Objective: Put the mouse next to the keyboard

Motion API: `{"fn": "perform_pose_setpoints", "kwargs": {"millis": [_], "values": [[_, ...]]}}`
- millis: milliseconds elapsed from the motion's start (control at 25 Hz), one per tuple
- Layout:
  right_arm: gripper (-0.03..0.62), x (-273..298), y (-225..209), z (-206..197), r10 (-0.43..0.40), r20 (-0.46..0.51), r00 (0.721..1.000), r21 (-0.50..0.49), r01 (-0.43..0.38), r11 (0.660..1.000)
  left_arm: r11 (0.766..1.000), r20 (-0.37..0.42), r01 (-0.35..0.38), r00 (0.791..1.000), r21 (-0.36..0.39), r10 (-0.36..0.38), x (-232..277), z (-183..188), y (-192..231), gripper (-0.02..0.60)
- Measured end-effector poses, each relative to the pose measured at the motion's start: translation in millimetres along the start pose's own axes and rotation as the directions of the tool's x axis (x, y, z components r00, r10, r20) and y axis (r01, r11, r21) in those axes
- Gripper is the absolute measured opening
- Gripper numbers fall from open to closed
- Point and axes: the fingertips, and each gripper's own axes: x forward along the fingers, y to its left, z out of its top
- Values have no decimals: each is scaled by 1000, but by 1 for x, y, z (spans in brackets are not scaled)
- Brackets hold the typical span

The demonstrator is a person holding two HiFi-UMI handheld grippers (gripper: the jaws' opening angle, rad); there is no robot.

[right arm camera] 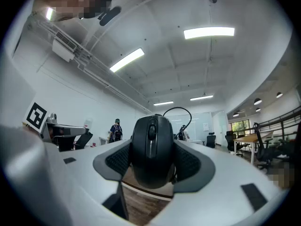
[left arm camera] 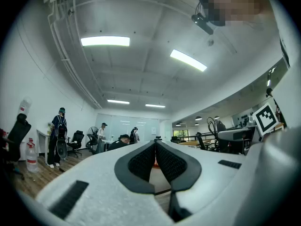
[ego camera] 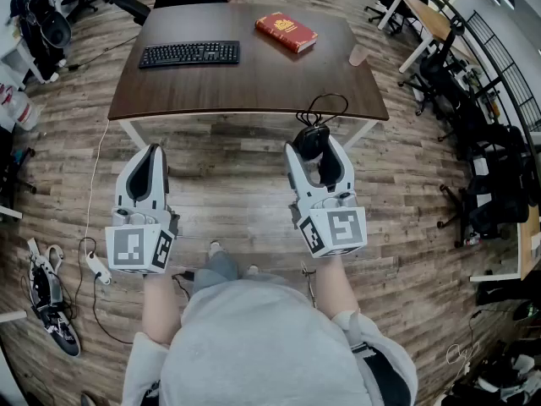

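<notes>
**Head view.** The person stood short of the table (ego camera: 254, 91), both arms held forward over the wooden floor (ego camera: 228, 172). The keyboard (ego camera: 190, 54) lay on the far left part of the table top. A red book (ego camera: 286, 31) lay to its right, well apart from it. The mouse (ego camera: 311, 140) was not on the table. It sat between the jaws of the right gripper (ego camera: 314, 149), just in front of the table's near edge, with its cable (ego camera: 328, 106) looping up over that edge. The left gripper (ego camera: 150, 169) hung level with the right one and carried nothing.

**Left gripper view.** The left gripper (left arm camera: 155, 149) had its jaws drawn together, meeting at the tips. Only a narrow slit showed between the pads, and nothing was held in it.

**Right gripper view.** The right gripper (right arm camera: 153, 163) had its jaws spread wide and clamped on the flanks of the mouse (right arm camera: 151, 145). The mouse's wheel faced the camera and the cable (right arm camera: 181, 114) arched up behind it.

**Progress.** Pickup appeared complete, with the mouse secured and clear of any surface. Carrying it across the table, setting it down beside the keyboard and releasing it were judged outstanding. The trailing cable could snag on the table edge during the carry.
</notes>
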Motion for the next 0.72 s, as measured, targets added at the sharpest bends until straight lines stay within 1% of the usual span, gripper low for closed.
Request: {"fn": "perform_pose_setpoints", "kwargs": {"millis": [240,560,720], "values": [[242,8,-1,0,-7,2,1000,-2,7,1000,1000,3,4,1000,0,-4,7,0,5,12],[242,31,1,-5,-17,-1,1000,-9,17,1000,1000,6,9,1000,-3,-9,24,-3,22,12],[242,48,-1,-7,-32,-2,999,20,32,999,1000,9,14,1000,-2,-14,39,-4,37,12]]}}
